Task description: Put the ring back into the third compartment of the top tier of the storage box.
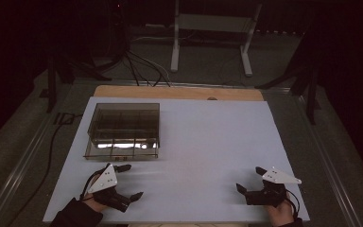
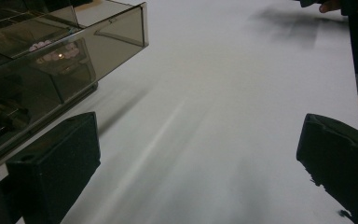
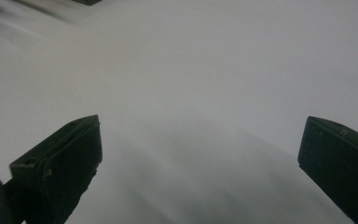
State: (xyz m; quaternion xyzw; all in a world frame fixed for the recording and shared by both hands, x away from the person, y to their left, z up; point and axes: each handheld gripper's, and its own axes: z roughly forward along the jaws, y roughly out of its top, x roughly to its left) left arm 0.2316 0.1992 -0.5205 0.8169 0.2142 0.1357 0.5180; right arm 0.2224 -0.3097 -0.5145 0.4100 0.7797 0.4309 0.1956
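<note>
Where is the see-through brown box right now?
In the high view the smoky box sits on the left half of the white table, just beyond the open left gripper.

Left gripper (image 2: 200,158): both black jaws rise from the bottom edge, spread wide with bare white tabletop (image 2: 223,84) between them; nothing is held. A smoked transparent compartment box (image 2: 74,51) sits at the upper left, just beside the left-hand jaw; small pale round pieces (image 2: 51,49) lie inside one compartment; a person's fingers (image 2: 335,6) show at the top right edge.
</note>
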